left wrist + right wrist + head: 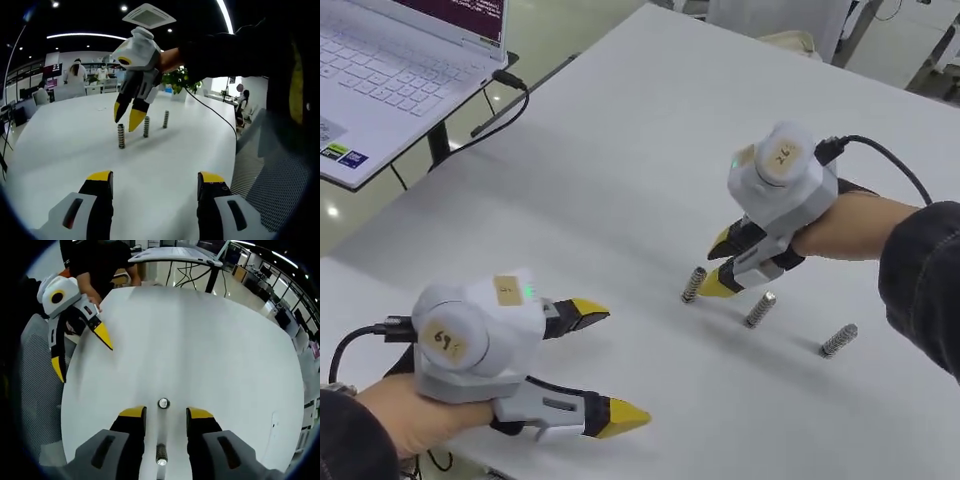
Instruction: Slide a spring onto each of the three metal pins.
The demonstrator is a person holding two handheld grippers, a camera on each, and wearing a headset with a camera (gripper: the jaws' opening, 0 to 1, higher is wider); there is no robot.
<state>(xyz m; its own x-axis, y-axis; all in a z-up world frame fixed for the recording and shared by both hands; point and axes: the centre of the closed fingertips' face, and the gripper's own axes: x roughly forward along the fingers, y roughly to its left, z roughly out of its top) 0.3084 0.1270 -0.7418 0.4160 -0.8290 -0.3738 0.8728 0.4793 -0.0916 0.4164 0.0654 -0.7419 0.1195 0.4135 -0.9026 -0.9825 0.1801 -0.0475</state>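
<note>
**A:** The right gripper [715,265] hangs tips-down, jaws parted and empty, just beside the end spring [693,285]. That spring stands upright, right ahead of the jaws.

**B:** And the left gripper [618,365]?

**A:** Spread wide, holding nothing, well apart. Three ribbed, grey metal springs [146,127] stand in a row on the smooth white table [620,150]. The pins are probably hidden inside.

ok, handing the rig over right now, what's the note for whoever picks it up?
Left claw: open, empty, by the near edge of the white table, apart from the work.
Right claw: open, empty, tips by the end grey metal coil spring of three.
Middle spring and far spring stand upright in the same row.
Done: all three stand unaided, so probably seated; coil insides unclear.
To do: probably only a check.
</note>
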